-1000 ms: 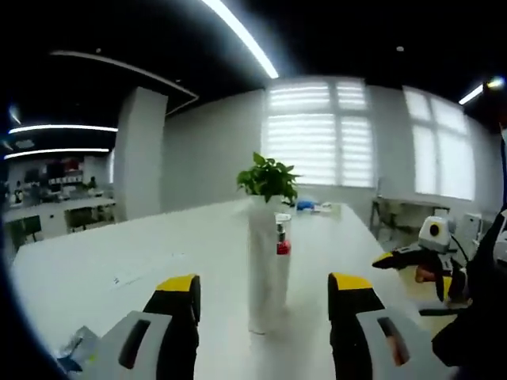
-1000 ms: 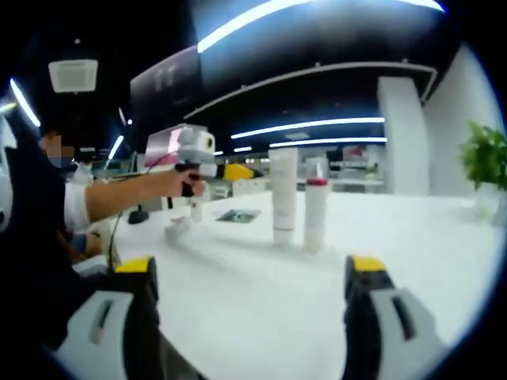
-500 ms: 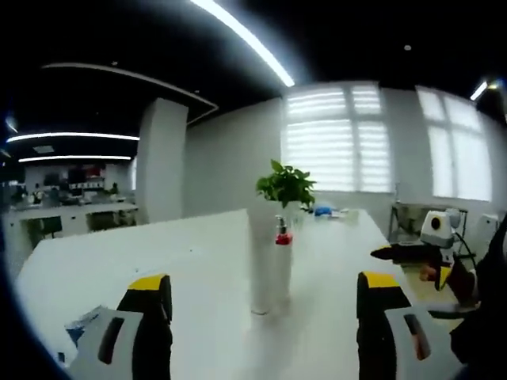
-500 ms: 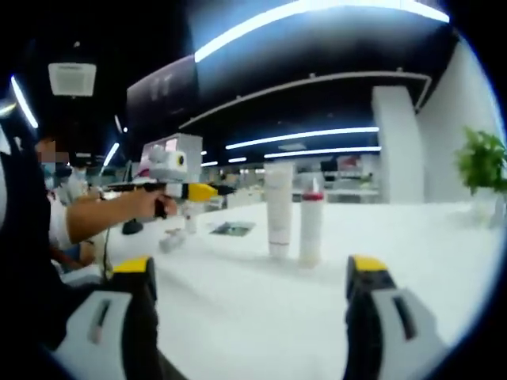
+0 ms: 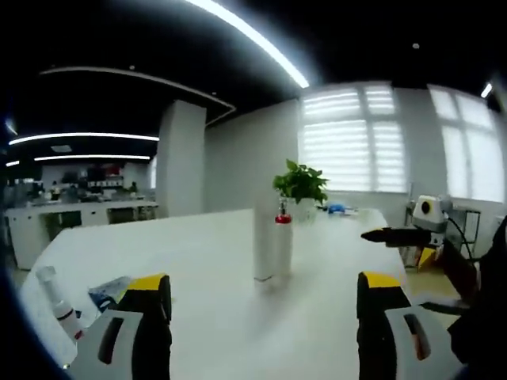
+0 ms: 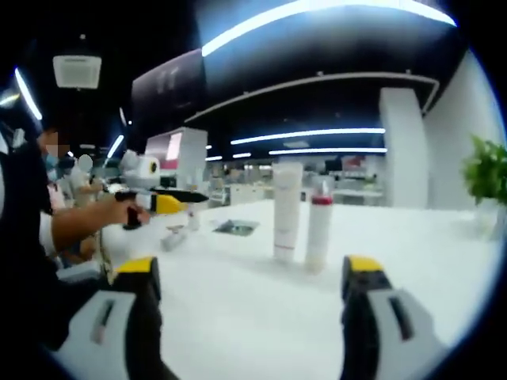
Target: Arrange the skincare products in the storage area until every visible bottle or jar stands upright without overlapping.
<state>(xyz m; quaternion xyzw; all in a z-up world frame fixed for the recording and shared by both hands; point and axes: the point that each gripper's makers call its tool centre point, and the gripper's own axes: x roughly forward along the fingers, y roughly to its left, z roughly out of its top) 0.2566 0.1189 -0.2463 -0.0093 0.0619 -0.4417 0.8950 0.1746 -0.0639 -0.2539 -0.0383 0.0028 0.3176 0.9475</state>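
On the white desk a tall white tube and a red-collared bottle stand upright, touching, at 12 o'clock beyond the left gripper, fingers spread and empty; a small bottle sits at 9 o'clock; the right gripper, fingers apart, empty, faces the same pair.

Blinded windows, apparently white walls
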